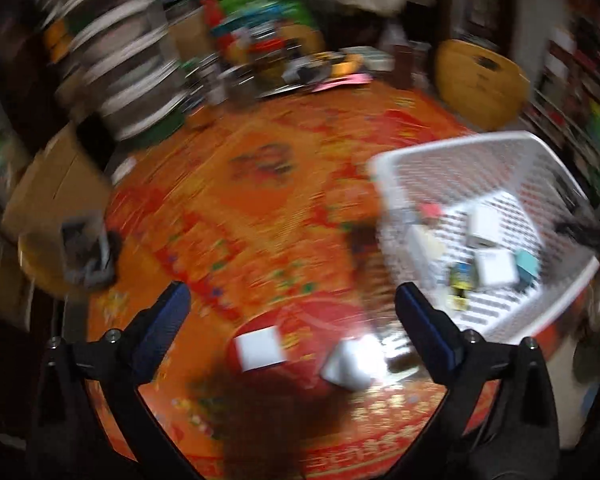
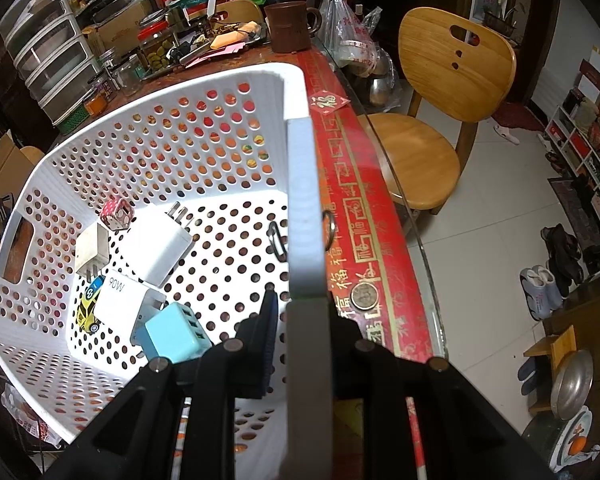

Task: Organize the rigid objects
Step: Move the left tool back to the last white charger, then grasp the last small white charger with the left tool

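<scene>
Basket (image 2: 300, 184) rim is clamped in right jaws; left jaws wide, view blurred.

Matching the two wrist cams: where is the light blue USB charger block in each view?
Left wrist: light blue USB charger block sits at right, on the floor of the white perforated basket, beside a white charger; blurred.
Right wrist: same block at lower left of centre, inside the basket, just ahead of the right claw, which is shut on the basket's rim.
Shared landmark: the yellow toy car in the basket.
</scene>
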Motion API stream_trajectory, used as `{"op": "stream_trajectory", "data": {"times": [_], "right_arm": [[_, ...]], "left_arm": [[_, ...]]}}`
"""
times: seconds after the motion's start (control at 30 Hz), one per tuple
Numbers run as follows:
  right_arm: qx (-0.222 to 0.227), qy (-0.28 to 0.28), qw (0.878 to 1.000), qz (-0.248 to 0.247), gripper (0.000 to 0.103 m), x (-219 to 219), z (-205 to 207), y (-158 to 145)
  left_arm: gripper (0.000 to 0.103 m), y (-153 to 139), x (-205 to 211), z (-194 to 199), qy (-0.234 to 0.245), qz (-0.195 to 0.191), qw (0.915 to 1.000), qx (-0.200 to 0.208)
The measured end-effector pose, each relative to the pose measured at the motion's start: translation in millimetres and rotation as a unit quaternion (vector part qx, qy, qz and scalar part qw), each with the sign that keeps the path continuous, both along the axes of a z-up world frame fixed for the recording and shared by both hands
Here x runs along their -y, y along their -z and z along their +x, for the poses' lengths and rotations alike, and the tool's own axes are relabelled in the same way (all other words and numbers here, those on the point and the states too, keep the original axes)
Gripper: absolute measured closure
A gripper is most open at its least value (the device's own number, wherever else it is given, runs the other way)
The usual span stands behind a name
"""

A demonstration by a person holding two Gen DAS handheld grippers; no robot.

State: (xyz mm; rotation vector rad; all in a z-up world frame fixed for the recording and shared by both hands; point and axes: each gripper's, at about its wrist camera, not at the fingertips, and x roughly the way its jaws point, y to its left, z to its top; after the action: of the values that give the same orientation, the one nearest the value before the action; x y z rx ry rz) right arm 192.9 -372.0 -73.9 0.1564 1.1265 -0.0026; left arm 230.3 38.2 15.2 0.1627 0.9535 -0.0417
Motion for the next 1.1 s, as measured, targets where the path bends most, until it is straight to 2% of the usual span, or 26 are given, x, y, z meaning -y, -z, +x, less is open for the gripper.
{"op": "stream_trajectory", "data": {"times": [0.07,0.13,0.2,0.27,0.47,0.57,0.63,0.7,0.73,0.77,0.93,1.1], "right_arm": [[0.000,0.000,1.000,0.000,0.084,0.0,-0.1,-0.1],[0.001,-0.002,1.000,0.000,0.084,0.2,-0.3,-0.2],[0.001,-0.002,1.000,0.002,0.084,0.6,-0.2,-0.1],[0.001,-0.003,1.000,0.001,0.084,0.9,-0.2,-0.1],[0.000,-0.003,1.000,0.000,0.084,0.8,-0.2,0.2],[0.000,-0.003,1.000,-0.002,0.084,0.4,0.1,0.5],[-0.001,-0.003,1.000,-0.003,0.084,0.2,0.2,0.3],[-0.001,-0.004,1.000,-0.004,0.084,0.0,0.1,0.0],[-0.001,-0.004,1.000,-0.003,0.084,0.2,0.0,0.0],[-0.001,-0.004,1.000,-0.004,0.084,-0.1,0.1,-0.2],[0.000,-0.004,1.000,0.000,0.084,0.1,-0.5,-0.5],[0.000,-0.006,1.000,-0.001,0.084,0.5,-0.7,-0.5]], "left_arm": [[0.001,22.6,-25.2,10.6,-0.035,-0.001,0.9991,-0.025],[0.001,61.3,-45.8,27.4,-0.055,0.003,0.9959,-0.071],[0.007,87.1,-54.9,35.6,-0.066,0.000,0.9931,-0.097],[0.013,113.4,-61.4,38.6,-0.078,-0.023,0.9895,-0.120],[0.014,147.7,-51.5,28.2,-0.080,-0.032,0.9875,-0.132],[0.017,155.5,-50.6,23.5,-0.088,-0.032,0.9871,-0.129],[0.025,156.7,-52.5,21.4,-0.096,-0.052,0.9860,-0.126],[0.046,153.6,-51.9,19.1,-0.099,-0.057,0.9861,-0.121],[0.052,151.9,-50.3,18.4,-0.099,-0.058,0.9863,-0.118],[0.062,149.6,-50.2,17.9,-0.098,-0.059,0.9864,-0.118],[0.062,147.2,-45.1,12.6,-0.100,-0.058,0.9869,-0.112],[0.062,134.6,-37.3,4.5,-0.095,-0.049,0.9903,-0.088]]}}
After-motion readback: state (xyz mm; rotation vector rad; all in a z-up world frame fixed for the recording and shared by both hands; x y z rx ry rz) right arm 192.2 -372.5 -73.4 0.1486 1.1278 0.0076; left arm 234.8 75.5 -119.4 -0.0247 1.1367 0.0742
